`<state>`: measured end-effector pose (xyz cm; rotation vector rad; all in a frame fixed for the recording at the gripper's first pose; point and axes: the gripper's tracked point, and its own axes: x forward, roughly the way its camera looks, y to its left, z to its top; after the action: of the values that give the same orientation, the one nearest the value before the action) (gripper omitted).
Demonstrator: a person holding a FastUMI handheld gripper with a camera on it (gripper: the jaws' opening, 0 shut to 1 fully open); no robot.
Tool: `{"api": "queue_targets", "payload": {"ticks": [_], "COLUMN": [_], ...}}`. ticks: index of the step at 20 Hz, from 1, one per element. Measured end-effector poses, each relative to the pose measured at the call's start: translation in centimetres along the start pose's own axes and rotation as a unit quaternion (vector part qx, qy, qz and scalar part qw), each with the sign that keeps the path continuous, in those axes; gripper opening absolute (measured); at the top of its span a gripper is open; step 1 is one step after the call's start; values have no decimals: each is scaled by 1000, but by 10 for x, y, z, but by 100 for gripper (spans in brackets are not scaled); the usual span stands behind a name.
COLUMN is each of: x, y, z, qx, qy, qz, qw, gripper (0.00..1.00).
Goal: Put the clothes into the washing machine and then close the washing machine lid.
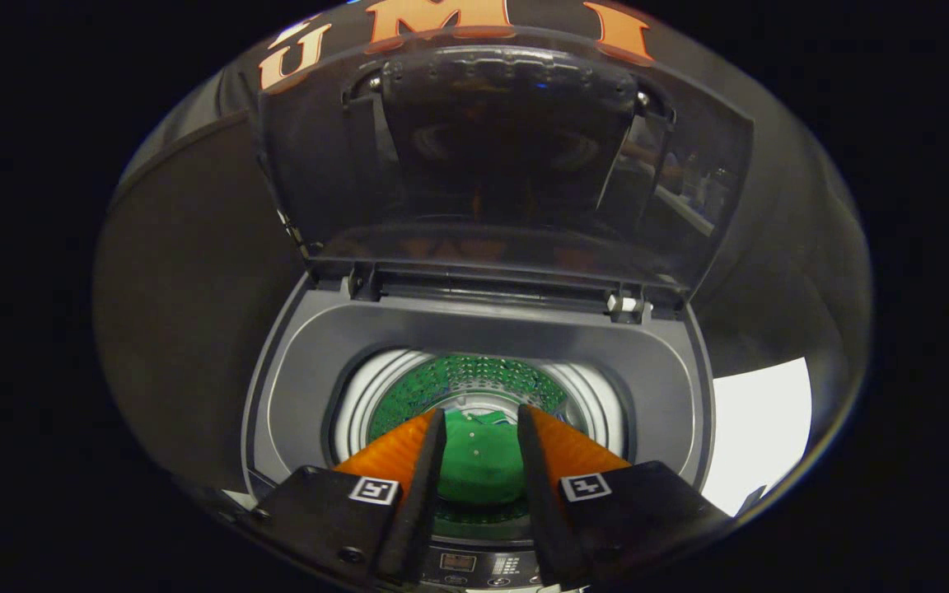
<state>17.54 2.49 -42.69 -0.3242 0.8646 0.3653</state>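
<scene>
A top-loading washing machine [310,371] sits right below me, and its dark see-through lid [507,165] stands raised behind the opening. Down in the perforated drum [474,380] lies a green garment [479,469], which I see through the gap between my fingers. My gripper [481,412] hovers over the front of the opening and is open, its fingers apart. Nothing is pressed between them. The garment rests lower than the fingertips, and the drum wall picks up its green tint.
The machine's control panel [474,564] runs along the front edge under my fingers. The lid's hinges [627,305] sit at the back of the grey top rim. A bright white surface [759,428] lies to the right of the machine. Dark booth cloth surrounds the rest.
</scene>
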Motion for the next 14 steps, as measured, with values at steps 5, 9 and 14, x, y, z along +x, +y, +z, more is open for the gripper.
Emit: {"api": "queue_targets", "payload": {"ticks": [5,9,14], "x": [-27,-58,-90], "y": [2,-2,-9], "z": [25,61,103], "qx": [12,15,42], "qy": [-24,-61,-99], "qz": [-3,-6,-1], "qw": [1000,998,994], "gripper": [100,100,100]}}
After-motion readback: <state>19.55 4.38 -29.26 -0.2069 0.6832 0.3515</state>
